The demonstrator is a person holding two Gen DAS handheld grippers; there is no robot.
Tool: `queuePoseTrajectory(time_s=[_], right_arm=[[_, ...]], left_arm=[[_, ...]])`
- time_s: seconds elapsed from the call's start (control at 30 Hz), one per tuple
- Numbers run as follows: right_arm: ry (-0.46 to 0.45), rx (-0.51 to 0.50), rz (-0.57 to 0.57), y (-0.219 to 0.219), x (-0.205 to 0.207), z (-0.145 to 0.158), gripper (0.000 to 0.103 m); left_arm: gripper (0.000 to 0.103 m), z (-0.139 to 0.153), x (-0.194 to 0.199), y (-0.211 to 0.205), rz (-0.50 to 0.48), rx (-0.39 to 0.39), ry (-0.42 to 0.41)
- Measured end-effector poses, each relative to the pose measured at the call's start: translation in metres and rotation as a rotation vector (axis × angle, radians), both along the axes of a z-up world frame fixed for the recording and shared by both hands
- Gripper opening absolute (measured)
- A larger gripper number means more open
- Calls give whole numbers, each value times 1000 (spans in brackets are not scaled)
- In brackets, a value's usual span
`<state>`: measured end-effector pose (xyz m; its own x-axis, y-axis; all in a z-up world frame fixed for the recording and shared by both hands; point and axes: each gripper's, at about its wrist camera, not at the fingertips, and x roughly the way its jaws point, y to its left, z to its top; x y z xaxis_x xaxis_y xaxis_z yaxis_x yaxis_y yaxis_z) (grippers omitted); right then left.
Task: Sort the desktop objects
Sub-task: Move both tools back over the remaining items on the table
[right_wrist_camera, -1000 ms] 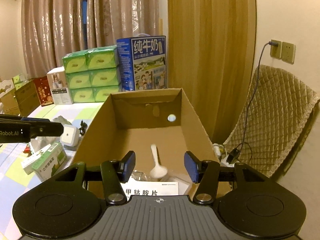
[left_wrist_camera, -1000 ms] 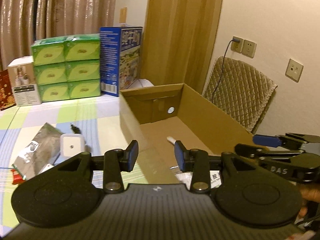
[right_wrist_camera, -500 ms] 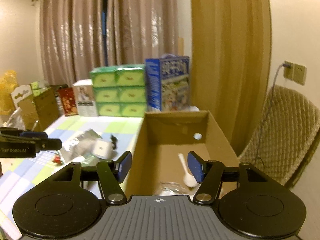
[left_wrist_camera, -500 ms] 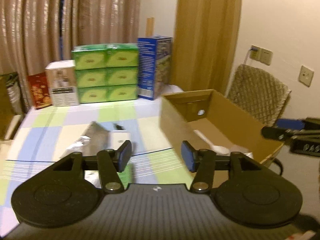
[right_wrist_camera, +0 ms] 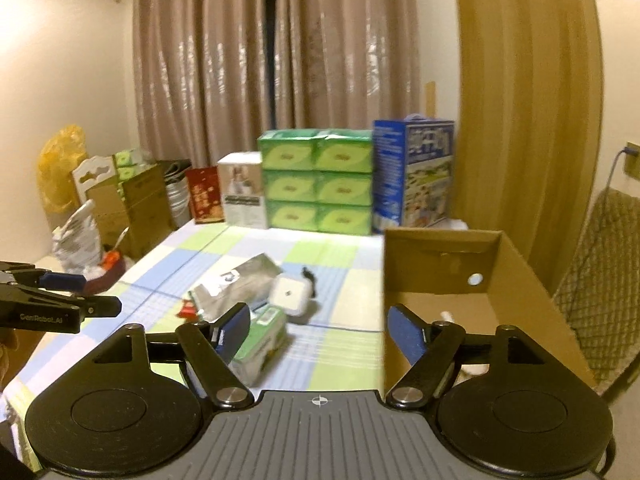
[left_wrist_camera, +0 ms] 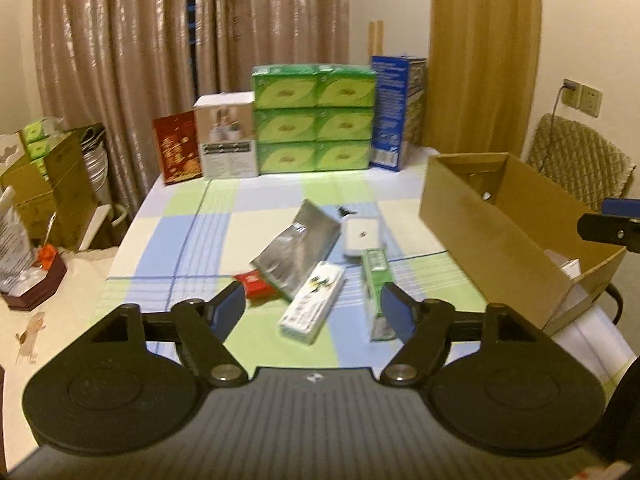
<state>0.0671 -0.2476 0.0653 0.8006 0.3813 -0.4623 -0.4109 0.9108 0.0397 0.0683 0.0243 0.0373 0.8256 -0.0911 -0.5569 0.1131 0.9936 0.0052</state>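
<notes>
A: What are the two grippers doing?
B: The left gripper point(left_wrist_camera: 313, 307) is spread wide with nothing between its fingers, held above the checked worktop point(left_wrist_camera: 192, 240). The right gripper point(right_wrist_camera: 319, 328) is likewise spread and empty, near the cardboard box point(right_wrist_camera: 516, 280).
A: Where are the things to sort?
B: In a loose pile mid-worktop: a silver pouch point(left_wrist_camera: 298, 250), a white charger point(left_wrist_camera: 360, 236) just beside it, a small red packet point(left_wrist_camera: 254, 280), a white carton point(left_wrist_camera: 314, 306) and a green carton point(left_wrist_camera: 376, 280). The box stands at the right edge of the worktop; a white spoon point(right_wrist_camera: 446, 315) lies inside.
A: And behind?
B: Green tissue packs point(left_wrist_camera: 314, 118) stacked by a blue milk carton point(left_wrist_camera: 394, 112)
</notes>
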Motion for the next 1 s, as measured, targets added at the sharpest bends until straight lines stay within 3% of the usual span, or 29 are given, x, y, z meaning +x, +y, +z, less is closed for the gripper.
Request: queuePoseTrajectory(time_s=[0.33,1.0], right_arm=[[37,-43,63,39,1,-31,94],[148,-123,104,93,81,-114,94]], left_arm=[[97,-26,6,23,13,34,20],[100,-89,90,42,-69,62,126]])
